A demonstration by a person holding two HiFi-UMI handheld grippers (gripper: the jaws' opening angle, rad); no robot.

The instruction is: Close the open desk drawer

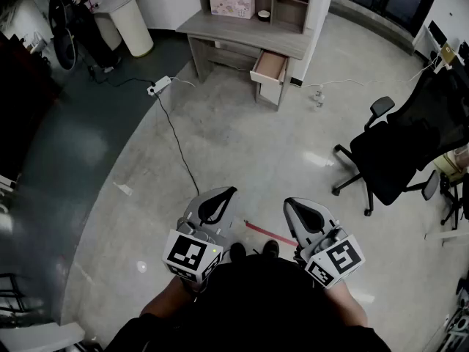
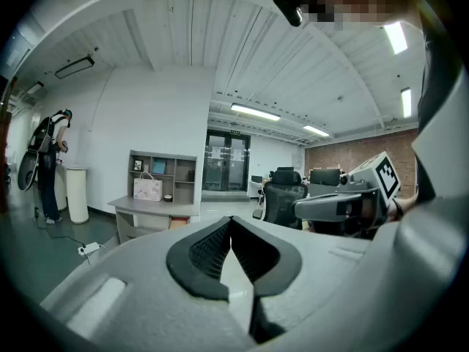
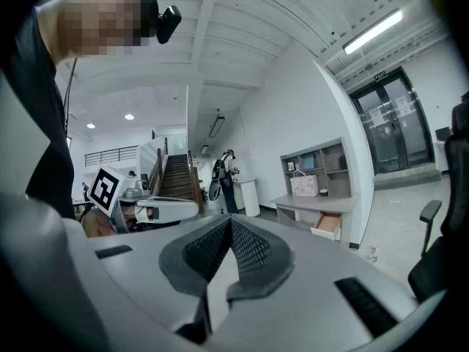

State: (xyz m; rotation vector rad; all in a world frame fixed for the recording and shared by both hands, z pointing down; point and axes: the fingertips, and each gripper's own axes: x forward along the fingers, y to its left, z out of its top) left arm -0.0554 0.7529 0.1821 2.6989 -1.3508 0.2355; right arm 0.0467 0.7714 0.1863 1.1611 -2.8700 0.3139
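At far left, a power strip [image 1: 159,86] trails its cable [image 1: 176,141] across the floor toward you. Your left gripper [image 1: 226,195] sits low, near your body, its tongs pressed together on nothing. Far ahead, the open drawer [image 1: 269,66] juts from the right end of the desk [image 1: 242,34], well apart from both tools. Your right gripper [image 1: 294,207] matches the left, tongs closed and empty, probably because nothing is within reach yet. An office chair [image 1: 396,145] stands at right, off the straight line to the desk.
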